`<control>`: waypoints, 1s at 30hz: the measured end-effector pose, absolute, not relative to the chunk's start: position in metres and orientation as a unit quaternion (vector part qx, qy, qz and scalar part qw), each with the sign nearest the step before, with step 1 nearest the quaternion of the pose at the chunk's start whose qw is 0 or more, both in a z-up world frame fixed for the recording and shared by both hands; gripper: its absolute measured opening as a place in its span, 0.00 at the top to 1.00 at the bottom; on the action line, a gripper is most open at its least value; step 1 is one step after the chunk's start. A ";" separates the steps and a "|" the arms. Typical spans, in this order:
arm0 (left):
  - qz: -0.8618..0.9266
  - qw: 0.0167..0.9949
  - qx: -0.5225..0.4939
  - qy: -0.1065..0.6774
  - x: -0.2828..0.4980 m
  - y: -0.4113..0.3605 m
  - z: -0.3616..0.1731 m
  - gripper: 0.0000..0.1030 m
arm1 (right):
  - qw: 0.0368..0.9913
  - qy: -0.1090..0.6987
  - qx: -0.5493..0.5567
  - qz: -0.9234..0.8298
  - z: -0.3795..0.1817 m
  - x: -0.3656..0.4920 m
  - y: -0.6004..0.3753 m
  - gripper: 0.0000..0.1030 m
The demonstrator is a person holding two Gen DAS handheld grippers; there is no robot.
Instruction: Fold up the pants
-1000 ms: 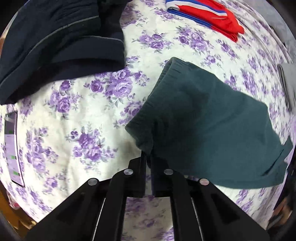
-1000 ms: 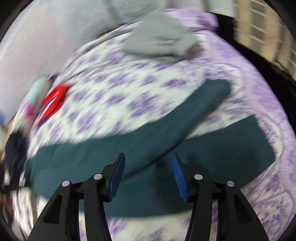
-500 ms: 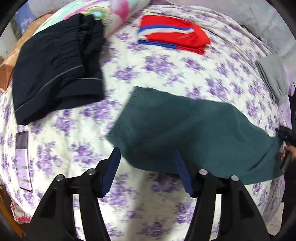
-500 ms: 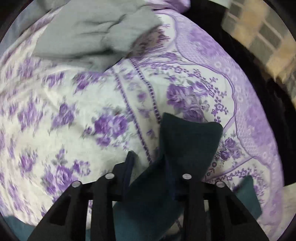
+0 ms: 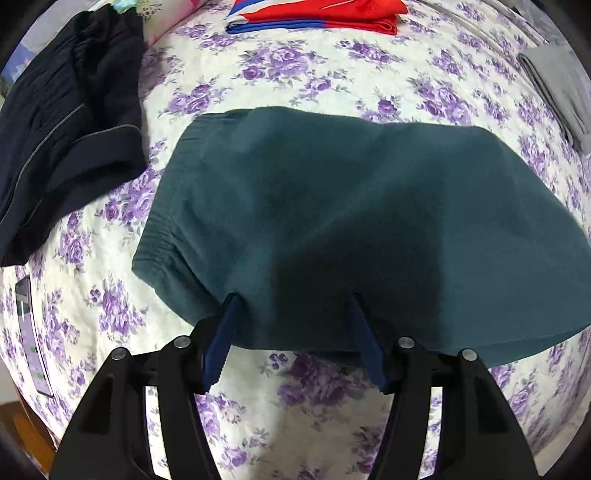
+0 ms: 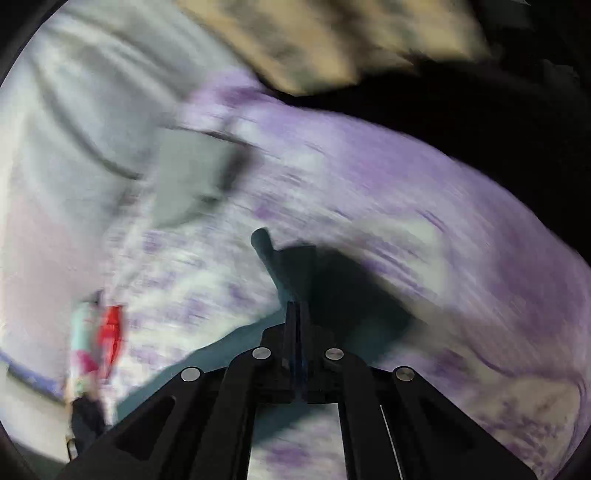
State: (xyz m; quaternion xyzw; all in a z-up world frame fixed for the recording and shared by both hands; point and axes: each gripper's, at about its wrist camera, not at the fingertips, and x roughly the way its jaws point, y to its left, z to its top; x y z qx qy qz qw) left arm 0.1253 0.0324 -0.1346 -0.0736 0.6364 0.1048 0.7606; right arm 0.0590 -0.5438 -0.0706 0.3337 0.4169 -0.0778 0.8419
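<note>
The dark green pants (image 5: 351, 221) lie folded lengthwise on the floral bedsheet (image 5: 332, 74), waistband to the left. My left gripper (image 5: 291, 306) is open, its blue pads just over the near edge of the pants and holding nothing. In the blurred right wrist view, my right gripper (image 6: 295, 314) is shut on the leg end of the green pants (image 6: 291, 266), which it holds lifted above the sheet (image 6: 443, 221).
Folded black pants (image 5: 62, 129) lie at the left. A red, white and blue garment (image 5: 314, 14) lies at the far edge. A grey garment (image 5: 554, 85) lies at the right and shows in the right wrist view (image 6: 184, 177). A phone (image 5: 31, 332) lies at the near left.
My left gripper let go of the waistband, opened and came down close over the near edge of the pants. My right gripper closed on the leg end and is swinging it, blurring its view.
</note>
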 end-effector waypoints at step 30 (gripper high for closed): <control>0.065 0.776 -0.044 0.625 0.082 0.063 -0.106 0.31 | 0.874 0.403 0.112 -0.246 -0.035 0.082 -0.477 0.44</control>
